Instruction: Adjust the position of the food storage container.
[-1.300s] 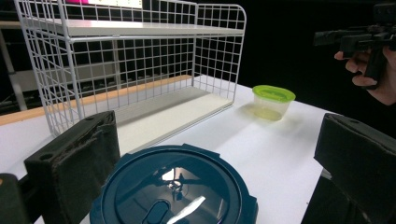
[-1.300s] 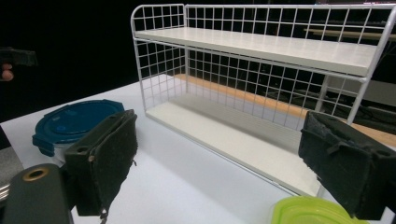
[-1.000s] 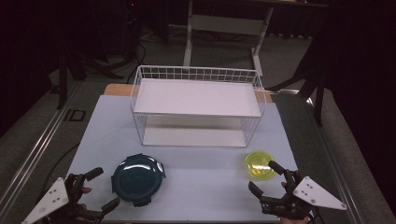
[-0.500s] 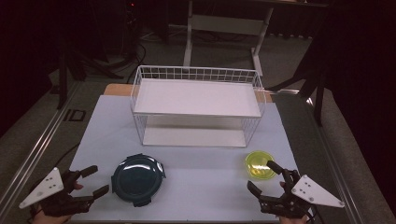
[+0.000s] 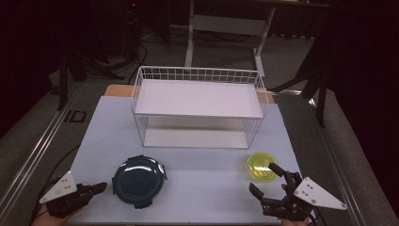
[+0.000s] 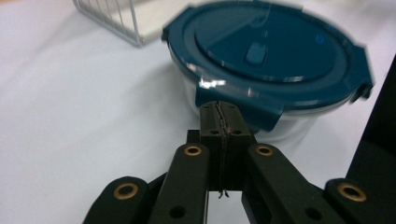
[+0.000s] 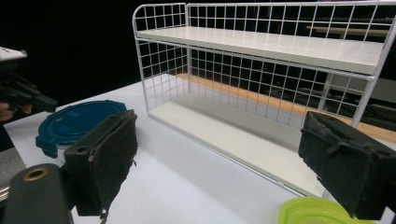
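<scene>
Left tongs (image 5: 99,187) now closed empty, lower, beside blue-lidded container (image 5: 139,181)

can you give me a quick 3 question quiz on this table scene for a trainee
1. True or false: the left tool is shut with nothing between its pads.
2. Which thing lies nearest the right tool? A) the blue-lidded container B) the yellow-green container C) the white wire rack
3. Fill in: both shelves of the rack are ____.

Key:
1. True: the pads meet just short of the blue lid's edge tab.
2. B: it sits right in front of the open right tool.
3. Bare: neither container is on the rack; both stand on the table.
</scene>
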`<state>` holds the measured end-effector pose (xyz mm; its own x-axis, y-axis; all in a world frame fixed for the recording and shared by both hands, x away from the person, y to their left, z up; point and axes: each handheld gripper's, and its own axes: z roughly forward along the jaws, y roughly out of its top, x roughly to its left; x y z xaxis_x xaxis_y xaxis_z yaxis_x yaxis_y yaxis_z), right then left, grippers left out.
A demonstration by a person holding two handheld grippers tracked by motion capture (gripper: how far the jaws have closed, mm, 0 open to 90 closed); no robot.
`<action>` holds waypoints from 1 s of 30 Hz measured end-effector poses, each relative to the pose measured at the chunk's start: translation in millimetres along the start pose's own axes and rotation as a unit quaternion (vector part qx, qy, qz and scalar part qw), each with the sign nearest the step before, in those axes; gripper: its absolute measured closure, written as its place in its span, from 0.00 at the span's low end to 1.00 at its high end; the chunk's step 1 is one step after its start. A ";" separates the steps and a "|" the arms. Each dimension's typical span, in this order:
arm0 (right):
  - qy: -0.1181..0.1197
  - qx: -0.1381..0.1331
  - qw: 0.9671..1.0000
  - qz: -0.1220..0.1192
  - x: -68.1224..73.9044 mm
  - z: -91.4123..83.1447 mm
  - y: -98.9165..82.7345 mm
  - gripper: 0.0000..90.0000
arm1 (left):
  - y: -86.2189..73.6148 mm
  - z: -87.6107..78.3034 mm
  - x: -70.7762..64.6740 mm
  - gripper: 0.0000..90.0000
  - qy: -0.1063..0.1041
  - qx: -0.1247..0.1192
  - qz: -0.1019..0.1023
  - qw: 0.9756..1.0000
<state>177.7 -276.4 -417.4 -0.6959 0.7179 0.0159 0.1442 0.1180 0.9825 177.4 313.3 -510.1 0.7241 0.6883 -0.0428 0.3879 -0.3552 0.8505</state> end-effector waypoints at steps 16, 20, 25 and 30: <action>0.007 0.000 1.000 0.000 1.2 1.0 -0.5 0.13 | 2.1 15.3 2.7 0.99 -0.011 0.010 -0.017 1.000; 0.007 0.003 1.000 0.001 1.2 2.0 -1.2 0.13 | 6.2 20.7 1.2 1.00 -0.015 0.012 -0.016 1.000; 0.011 0.006 1.000 0.002 1.3 3.0 -1.6 0.13 | 15.4 36.8 -3.0 1.00 -0.032 0.011 -0.015 0.999; 0.011 0.004 1.000 0.003 1.7 2.2 -1.8 0.12 | 20.5 47.1 -4.9 1.00 -0.040 0.009 -0.011 0.999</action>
<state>177.8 -274.0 -419.6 -0.7104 0.7033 0.0250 0.1538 0.1204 0.9807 208.6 272.9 -517.2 0.7586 0.6432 -0.1040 0.4138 -0.3522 0.8395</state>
